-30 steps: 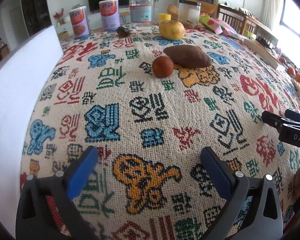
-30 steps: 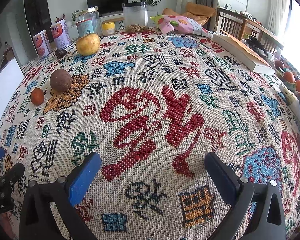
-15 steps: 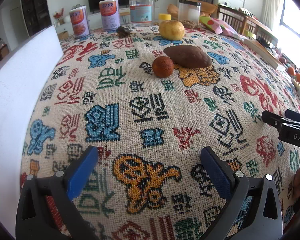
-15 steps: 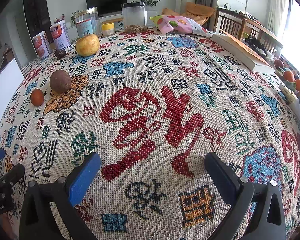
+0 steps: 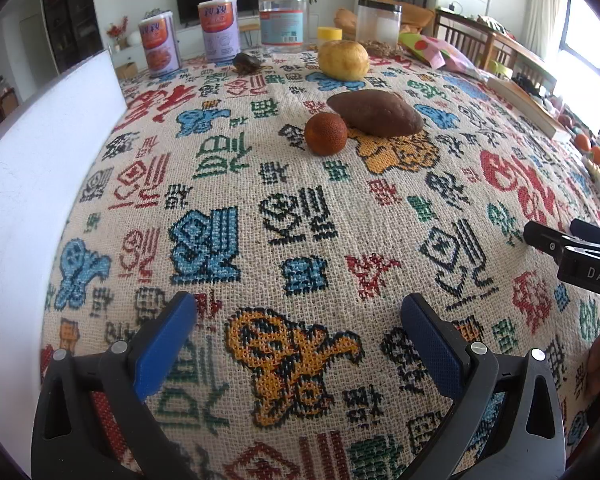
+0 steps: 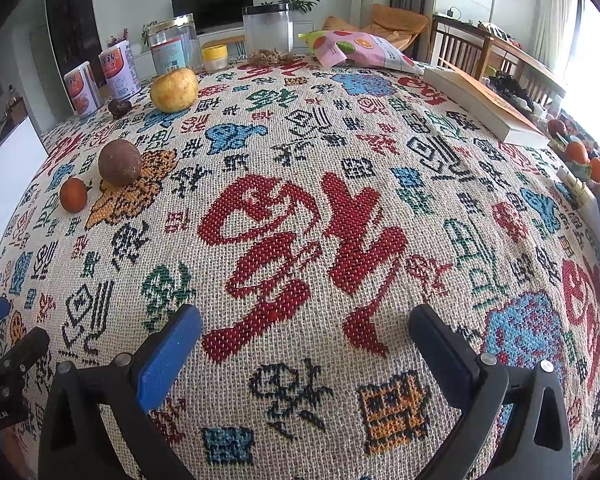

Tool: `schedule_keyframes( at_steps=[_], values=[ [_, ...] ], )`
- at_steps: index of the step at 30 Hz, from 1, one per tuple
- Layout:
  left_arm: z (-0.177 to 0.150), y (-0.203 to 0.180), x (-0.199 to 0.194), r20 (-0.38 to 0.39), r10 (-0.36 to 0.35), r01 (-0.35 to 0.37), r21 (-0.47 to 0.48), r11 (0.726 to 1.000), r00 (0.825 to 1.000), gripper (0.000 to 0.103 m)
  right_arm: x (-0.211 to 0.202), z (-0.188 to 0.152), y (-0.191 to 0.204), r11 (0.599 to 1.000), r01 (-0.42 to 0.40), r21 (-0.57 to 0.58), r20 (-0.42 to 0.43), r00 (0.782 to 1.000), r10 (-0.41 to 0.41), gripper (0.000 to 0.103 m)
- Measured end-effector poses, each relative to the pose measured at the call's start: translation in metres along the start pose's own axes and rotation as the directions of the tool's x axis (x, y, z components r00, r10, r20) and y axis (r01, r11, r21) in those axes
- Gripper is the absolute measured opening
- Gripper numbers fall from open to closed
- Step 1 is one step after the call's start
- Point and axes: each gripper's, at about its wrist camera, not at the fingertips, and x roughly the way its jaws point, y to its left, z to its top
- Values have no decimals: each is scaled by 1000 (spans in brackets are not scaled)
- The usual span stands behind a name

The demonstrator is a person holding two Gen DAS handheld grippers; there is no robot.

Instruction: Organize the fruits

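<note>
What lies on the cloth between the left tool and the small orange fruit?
Nothing: in the left wrist view, only bare patterned cloth lies between the open left tool and the orange fruit, which sits beside the brown sweet potato.

A coarse woven cloth (image 6: 300, 184) with a rough, matt weave covered the counter. Each tool (image 5: 296, 320) had matt black plastic arms, textured blue pads (image 5: 162, 344) and shiny metal screws. At 12 o'clock the sweet potato (image 5: 374, 114) looked dull and smooth beside a pitted, matt orange fruit (image 5: 325, 134). The clear plastic jar (image 6: 267, 34) was glossy, as was the snack bag (image 6: 360, 50) at 1 o'clock.
</note>
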Motion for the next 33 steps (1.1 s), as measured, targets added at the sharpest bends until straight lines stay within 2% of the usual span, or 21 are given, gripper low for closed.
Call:
schedule_keyframes(
  at_steps=[33],
  values=[
    [0, 1, 0, 0, 0, 0, 1, 1000, 1000, 103, 1, 1, 0, 1000, -3, 2, 1, 1000, 3, 103]
  ],
)
